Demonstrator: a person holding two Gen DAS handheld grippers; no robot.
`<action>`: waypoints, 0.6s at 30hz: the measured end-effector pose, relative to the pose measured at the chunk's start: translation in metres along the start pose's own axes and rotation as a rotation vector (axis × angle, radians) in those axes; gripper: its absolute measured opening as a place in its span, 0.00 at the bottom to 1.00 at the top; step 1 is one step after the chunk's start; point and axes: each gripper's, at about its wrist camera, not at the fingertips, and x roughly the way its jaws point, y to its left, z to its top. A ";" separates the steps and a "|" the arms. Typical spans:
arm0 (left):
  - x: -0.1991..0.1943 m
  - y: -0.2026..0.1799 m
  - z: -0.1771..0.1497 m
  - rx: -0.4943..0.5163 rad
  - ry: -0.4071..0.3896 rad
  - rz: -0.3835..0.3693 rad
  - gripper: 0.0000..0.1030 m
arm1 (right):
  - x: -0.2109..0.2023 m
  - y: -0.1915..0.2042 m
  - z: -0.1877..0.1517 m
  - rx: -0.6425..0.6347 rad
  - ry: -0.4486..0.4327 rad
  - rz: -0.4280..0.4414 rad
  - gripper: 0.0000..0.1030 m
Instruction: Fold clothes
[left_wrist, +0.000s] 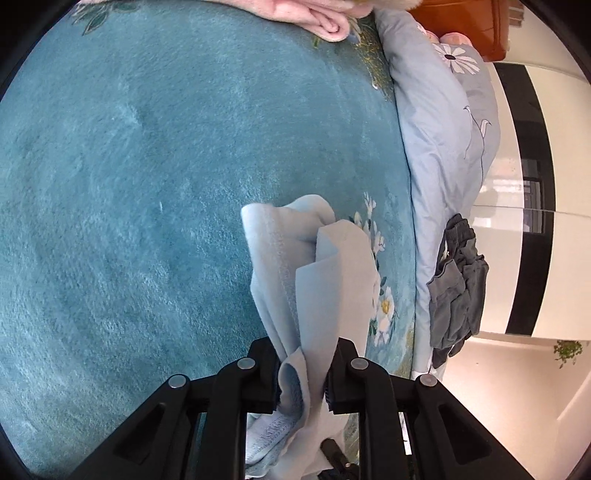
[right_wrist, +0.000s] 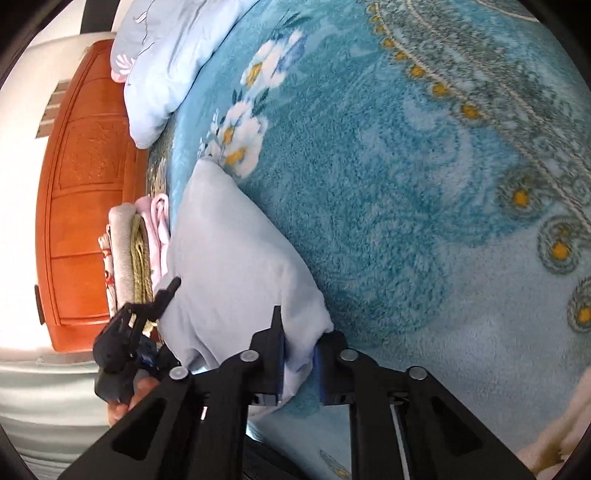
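Pale blue fleece fills both your grippers. Your left gripper is clenched on a bunched, hemmed edge of the light blue garment, and the cloth stands up in folds between its black fingers over the teal blanket. Your right gripper pinches another part of the same garment, its jaws nearly together with a fold of fabric pressed between the blue pads. The garment lies spread on the flowered blanket, just beside a stack of folded clothes near the wooden headboard. Your left hand shows at the lower left. A dark grey garment hangs over the bed's far edge beside the pale quilt.
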 end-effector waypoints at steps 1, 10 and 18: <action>-0.001 -0.006 -0.005 0.028 0.001 -0.002 0.18 | -0.003 0.001 0.003 0.006 -0.005 0.009 0.09; -0.001 -0.057 -0.089 0.187 0.085 -0.171 0.18 | -0.104 0.035 0.049 -0.230 -0.137 -0.007 0.09; 0.069 -0.054 -0.162 0.239 0.379 0.023 0.20 | -0.163 -0.002 0.062 -0.323 -0.124 -0.246 0.09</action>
